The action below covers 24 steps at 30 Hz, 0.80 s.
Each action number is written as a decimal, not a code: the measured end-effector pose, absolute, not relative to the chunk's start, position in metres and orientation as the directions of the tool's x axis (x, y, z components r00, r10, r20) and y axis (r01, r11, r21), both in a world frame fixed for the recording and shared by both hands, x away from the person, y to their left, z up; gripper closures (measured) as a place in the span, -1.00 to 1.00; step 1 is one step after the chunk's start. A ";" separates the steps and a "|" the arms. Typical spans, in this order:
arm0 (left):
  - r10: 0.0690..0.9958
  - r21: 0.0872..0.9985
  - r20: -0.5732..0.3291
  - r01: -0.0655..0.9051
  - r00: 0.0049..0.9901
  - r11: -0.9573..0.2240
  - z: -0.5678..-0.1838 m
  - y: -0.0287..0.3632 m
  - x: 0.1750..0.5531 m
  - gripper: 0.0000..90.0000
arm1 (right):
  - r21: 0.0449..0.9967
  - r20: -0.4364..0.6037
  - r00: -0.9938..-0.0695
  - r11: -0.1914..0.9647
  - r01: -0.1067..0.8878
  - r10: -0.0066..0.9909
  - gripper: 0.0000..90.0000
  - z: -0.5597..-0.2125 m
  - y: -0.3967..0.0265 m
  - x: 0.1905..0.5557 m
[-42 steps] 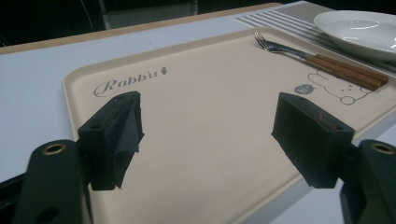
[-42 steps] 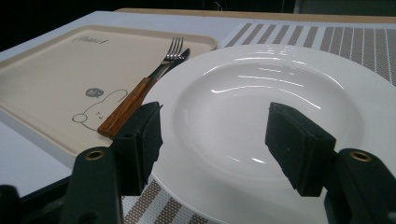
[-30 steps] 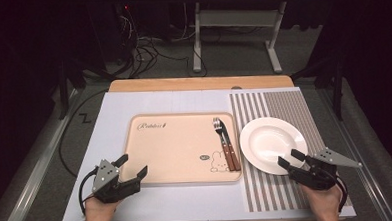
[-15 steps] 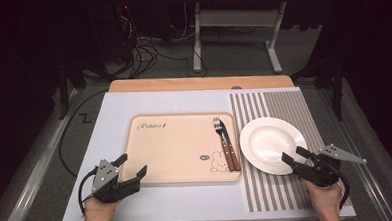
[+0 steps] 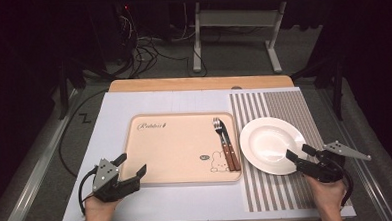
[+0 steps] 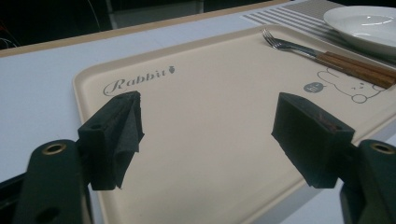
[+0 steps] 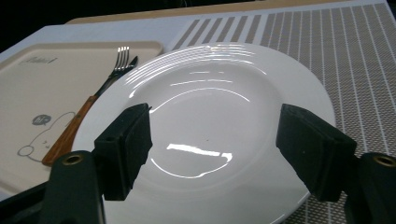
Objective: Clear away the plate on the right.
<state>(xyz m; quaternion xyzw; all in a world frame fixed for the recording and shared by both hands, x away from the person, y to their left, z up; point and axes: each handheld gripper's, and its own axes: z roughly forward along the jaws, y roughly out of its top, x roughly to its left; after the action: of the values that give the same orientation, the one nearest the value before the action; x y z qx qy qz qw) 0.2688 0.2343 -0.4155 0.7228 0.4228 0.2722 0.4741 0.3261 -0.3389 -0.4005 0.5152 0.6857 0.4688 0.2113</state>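
Observation:
A beige tray (image 5: 180, 146) printed with "Rabbit" and a bunny lies mid-table. A fork and a knife (image 5: 226, 148) with wooden handles rest side by side on its right part. A white plate (image 5: 270, 143) sits on the striped mat, just right of the tray. My left gripper (image 5: 133, 164) is open at the tray's near left corner, its jaws over the tray (image 6: 210, 116) with nothing between them. My right gripper (image 5: 299, 152) is open at the plate's near right rim, jaws spread over the plate (image 7: 215, 116), holding nothing.
A grey-and-white striped placemat (image 5: 289, 106) covers the right side of a white table sheet (image 5: 114, 109). A wooden table edge (image 5: 198, 83) runs along the back. Beyond it stand cables and a metal frame (image 5: 230, 19) on the floor.
My right gripper has moved left and forward, up to the plate's near right rim. My left gripper has stayed put.

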 end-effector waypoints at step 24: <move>0.862 0.914 -0.004 0.351 0.508 -0.203 -0.417 0.231 0.269 -0.45 | 0.801 0.298 -0.240 -0.105 0.590 0.924 -0.05 -0.413 -0.370 0.353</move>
<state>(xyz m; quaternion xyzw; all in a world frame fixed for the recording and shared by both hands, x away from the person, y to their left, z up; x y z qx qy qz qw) 0.2694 0.2310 -0.4168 0.7273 0.4170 0.2691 0.4742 0.3529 -0.3697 -0.4130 0.5883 0.6431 0.4543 0.1840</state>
